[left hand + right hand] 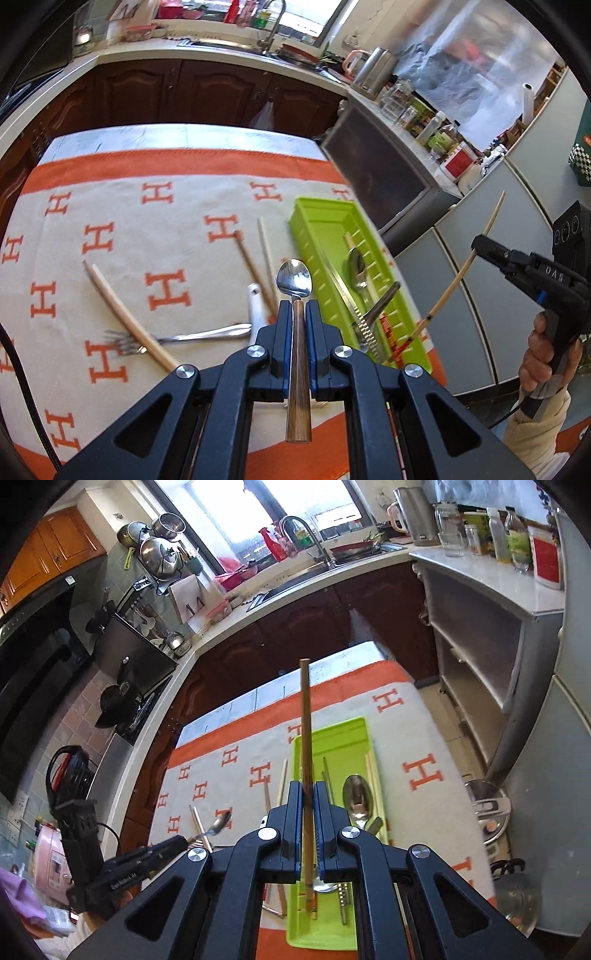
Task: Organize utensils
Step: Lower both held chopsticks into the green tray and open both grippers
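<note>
So the steel spoon with the striped wooden handle (294, 291) is clamped in the left gripper (297, 314), jaws closed tight on the handle, bowl sticking out forward above the table. It's up in the air, just left of the lime-green plastic utensil tray (321, 221). From the right wrist view you can spot that same spoon (218, 823) poking out of the left gripper (184, 843) down at the lower left.

The right gripper (308, 797) is closed on a long bamboo chopstick (305, 716), which runs straight up between the jaws and hangs over the tray (332, 734). In the left view that chopstick (458, 277) sits off to the right of the tray, held in the right gripper (480, 245), with the person's hand (550, 350) wrapped round the grip.

Inside the tray there's already a big metal spoon (357, 271), a serrated metal tool (364, 325), and a chopstick with red bands (388, 325).

Still loose on the white-and-orange H-patterned cloth (110, 192): a silver fork (177, 338), a pale wooden chopstick (125, 314) lying across it, two more chopsticks (255, 266) near the tray, and a white handle (256, 306) partly hidden behind the gripper.

Kitchen counter with sink and faucet (271, 29) is in the background.
</note>
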A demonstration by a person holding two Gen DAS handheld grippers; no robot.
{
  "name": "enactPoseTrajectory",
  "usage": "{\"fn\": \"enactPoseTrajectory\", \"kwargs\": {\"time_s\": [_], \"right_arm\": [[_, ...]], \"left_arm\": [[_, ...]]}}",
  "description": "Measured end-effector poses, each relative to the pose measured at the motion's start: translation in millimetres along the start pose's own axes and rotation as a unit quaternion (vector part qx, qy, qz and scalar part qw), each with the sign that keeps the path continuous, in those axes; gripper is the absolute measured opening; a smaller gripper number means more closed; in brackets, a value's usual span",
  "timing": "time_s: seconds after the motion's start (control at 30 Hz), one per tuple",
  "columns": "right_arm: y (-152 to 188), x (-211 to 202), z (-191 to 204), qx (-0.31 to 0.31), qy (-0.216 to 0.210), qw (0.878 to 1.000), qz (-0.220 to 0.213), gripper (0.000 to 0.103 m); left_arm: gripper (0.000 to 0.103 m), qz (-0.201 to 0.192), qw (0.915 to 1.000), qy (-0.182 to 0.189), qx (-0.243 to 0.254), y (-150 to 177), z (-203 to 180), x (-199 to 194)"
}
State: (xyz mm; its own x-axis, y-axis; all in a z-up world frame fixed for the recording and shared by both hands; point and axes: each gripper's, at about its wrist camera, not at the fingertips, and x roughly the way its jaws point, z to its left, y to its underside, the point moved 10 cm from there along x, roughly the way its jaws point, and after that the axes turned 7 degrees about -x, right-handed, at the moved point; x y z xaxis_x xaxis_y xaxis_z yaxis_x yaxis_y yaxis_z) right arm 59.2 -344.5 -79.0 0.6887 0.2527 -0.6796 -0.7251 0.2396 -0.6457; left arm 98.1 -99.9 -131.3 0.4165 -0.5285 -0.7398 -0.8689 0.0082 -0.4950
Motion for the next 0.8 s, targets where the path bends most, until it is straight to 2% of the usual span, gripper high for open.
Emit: {"fn": "enactPoseTrajectory", "kwargs": {"time_s": [0.13, 0.27, 0.47, 0.6, 0.73, 0.77, 0.8], "right_arm": [[2.4, -5.9, -6.3, -0.012, 0.019, 1.000, 0.016, 0.005], [9.5, -10.2, -18.1, -0.024, 0.040, 0.998, 0.033, 0.005], [23.1, 2.4, -27.1, -0.065, 0.100, 0.991, 0.059, 0.005], [29.1, 18.9, -24.1, -0.074, 0.103, 0.989, 0.071, 0.005], [33.3, 39.9, -22.3, -0.073, 0.104, 0.988, 0.082, 0.006], [33.5, 46.4, -20.1, -0.071, 0.102, 0.989, 0.085, 0.006], [35.0, 49.6, -20.3, -0.070, 0.099, 0.989, 0.088, 0.006]], "left_arm": [[0.004, 0.000, 0.9999, -0.003, 0.017, -12.4, -32.4, 14.4], [0.004, 0.005, 0.9992, -0.027, 0.029, -18.0, -58.2, 39.5], [0.005, 0.040, 0.9975, -0.046, 0.036, -4.2, -77.7, 83.3], [0.005, 0.065, 0.9960, -0.051, 0.035, 11.8, -83.5, 104.5], [0.006, 0.108, 0.9926, -0.043, 0.034, 33.0, -82.3, 120.7], [0.008, 0.111, 0.9920, -0.047, 0.035, 35.8, -80.5, 121.4], [0.016, 0.116, 0.9914, -0.046, 0.038, 38.7, -79.8, 121.4]]}}
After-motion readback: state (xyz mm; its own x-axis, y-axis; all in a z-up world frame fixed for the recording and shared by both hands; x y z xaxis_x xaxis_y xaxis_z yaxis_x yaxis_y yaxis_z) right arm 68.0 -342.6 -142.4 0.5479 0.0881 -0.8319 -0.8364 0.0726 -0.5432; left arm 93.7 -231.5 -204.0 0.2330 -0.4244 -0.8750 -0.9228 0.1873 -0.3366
